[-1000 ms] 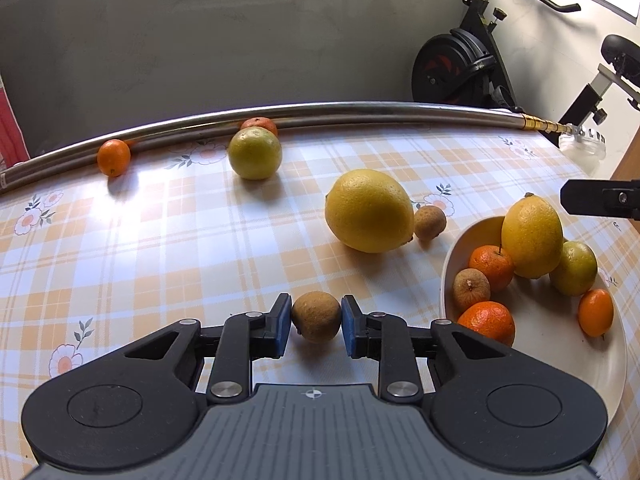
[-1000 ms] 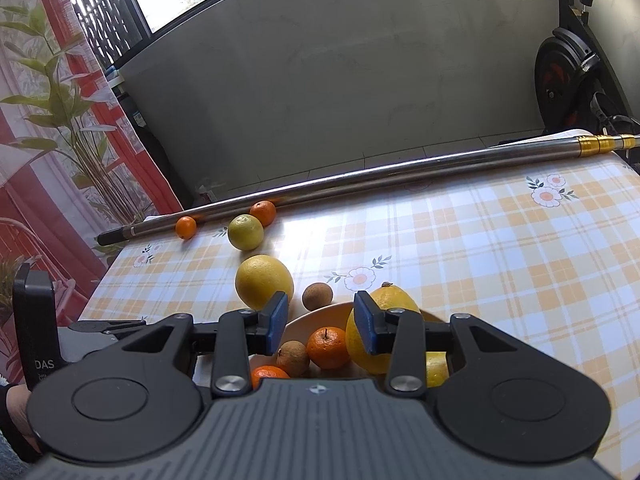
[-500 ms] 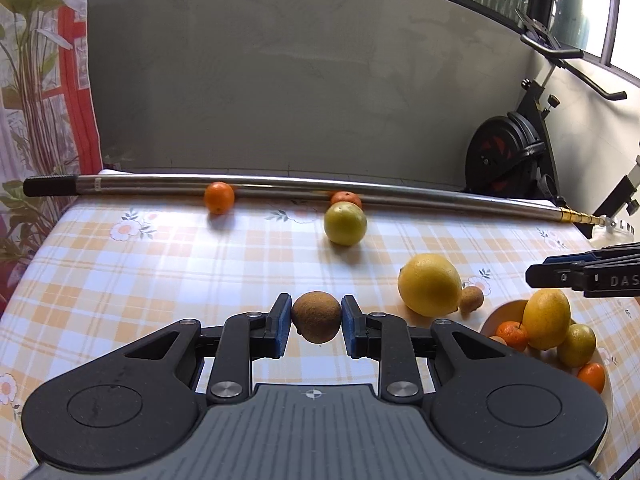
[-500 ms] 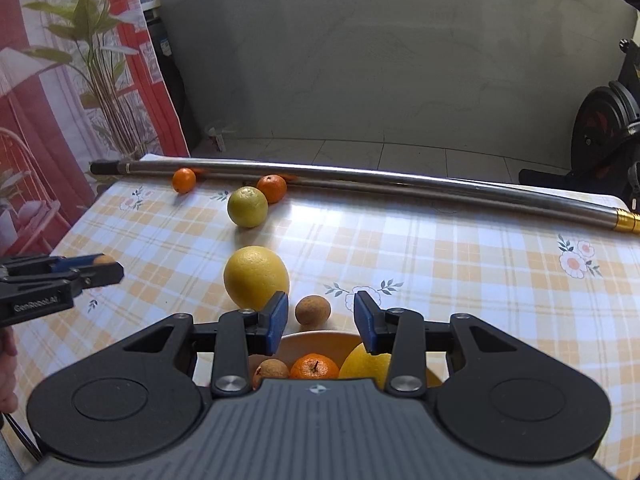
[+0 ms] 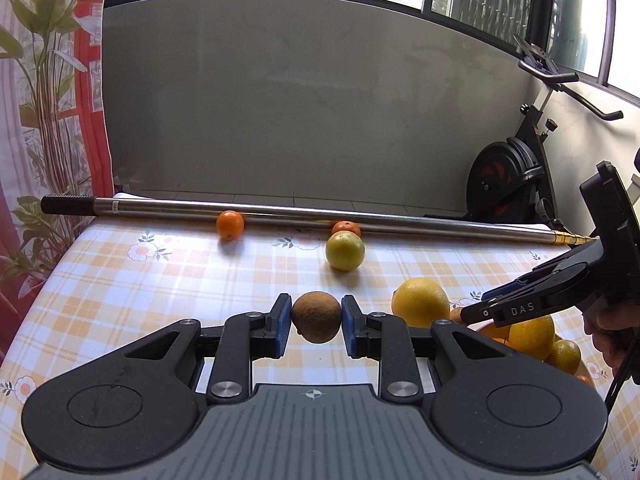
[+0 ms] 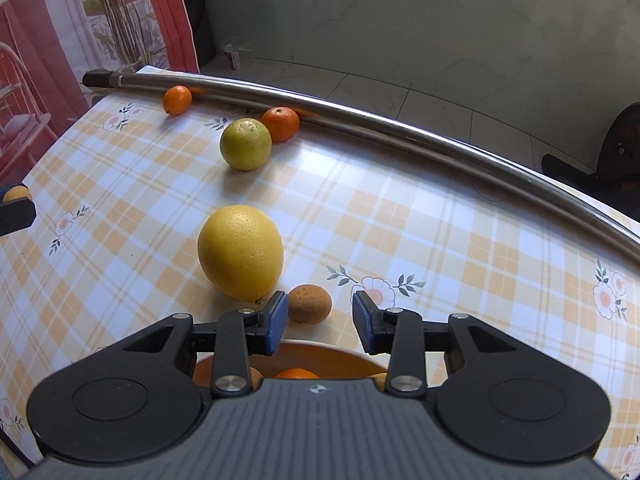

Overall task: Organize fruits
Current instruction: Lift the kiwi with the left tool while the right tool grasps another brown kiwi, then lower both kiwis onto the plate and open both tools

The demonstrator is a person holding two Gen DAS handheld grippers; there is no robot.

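- Left tool (image 5: 316, 322) clamps a brown round fruit (image 5: 316, 317) between its blue pads, low centre of the left view, lifted clear of the counter (image 5: 160, 288).
- Right tool (image 6: 320, 322) hangs with jaws apart and nothing pinched; a second brown fruit (image 6: 310, 303) sits on the cloth just beyond its left pad.
- Beside that, left of centre, the big yellow citrus (image 6: 240, 252).
- Bowl (image 6: 320, 354) rim peeks out right under the right tool.
- Up top: green-yellow fruit (image 6: 245, 143), orange mandarin (image 6: 281, 123) by the metal pole (image 6: 400, 128).
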